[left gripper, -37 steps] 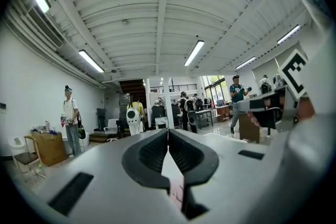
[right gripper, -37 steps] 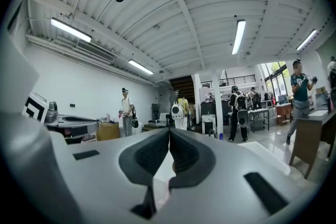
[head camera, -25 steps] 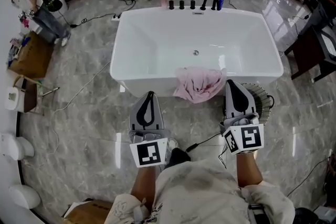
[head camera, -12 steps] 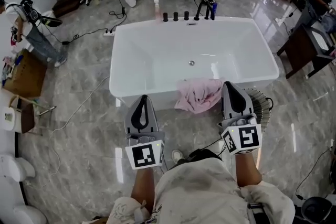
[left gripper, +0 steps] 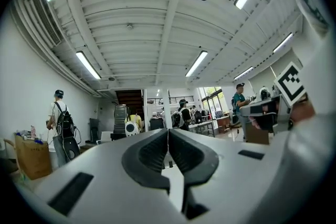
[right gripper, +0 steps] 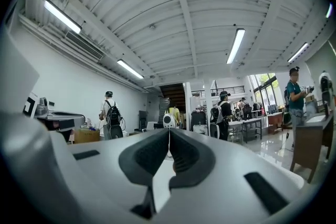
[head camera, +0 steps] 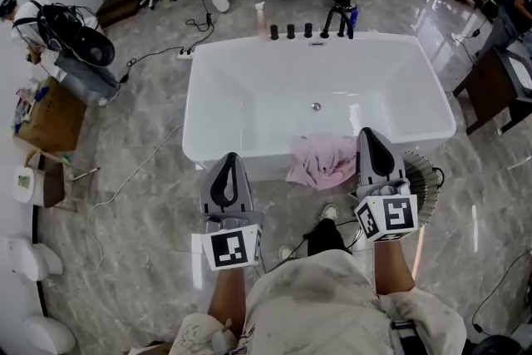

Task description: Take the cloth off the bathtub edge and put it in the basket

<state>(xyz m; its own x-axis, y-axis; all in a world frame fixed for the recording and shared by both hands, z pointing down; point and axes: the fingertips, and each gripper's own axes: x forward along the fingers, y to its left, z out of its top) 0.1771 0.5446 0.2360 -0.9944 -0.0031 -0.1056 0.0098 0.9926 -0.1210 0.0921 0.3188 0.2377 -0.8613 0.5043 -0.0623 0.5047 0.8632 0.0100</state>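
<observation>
A pink cloth (head camera: pixel 324 161) hangs over the near edge of the white bathtub (head camera: pixel 249 79). A round wire basket (head camera: pixel 424 179) stands on the floor to the right of the cloth, half hidden behind my right gripper (head camera: pixel 373 134). That gripper is shut and empty, just right of the cloth. My left gripper (head camera: pixel 232 158) is shut and empty too, in front of the tub's near wall, left of the cloth. Both gripper views look level across the room, with the left gripper (left gripper: pixel 168 131) and the right gripper (right gripper: pixel 169 131) showing their jaws pressed together.
Black taps (head camera: pixel 307 31) and bottles line the tub's far rim. Cables (head camera: pixel 141 154) run over the marble floor at the left. A cardboard box (head camera: pixel 50 116) and a bag stand at far left, a dark desk (head camera: pixel 499 87) at right. People stand in the background.
The head view has shifted, so the tub and cloth sit a little lower and to the right. Both grippers stay shut and keep their places before the tub. A foot now shows below the cloth.
</observation>
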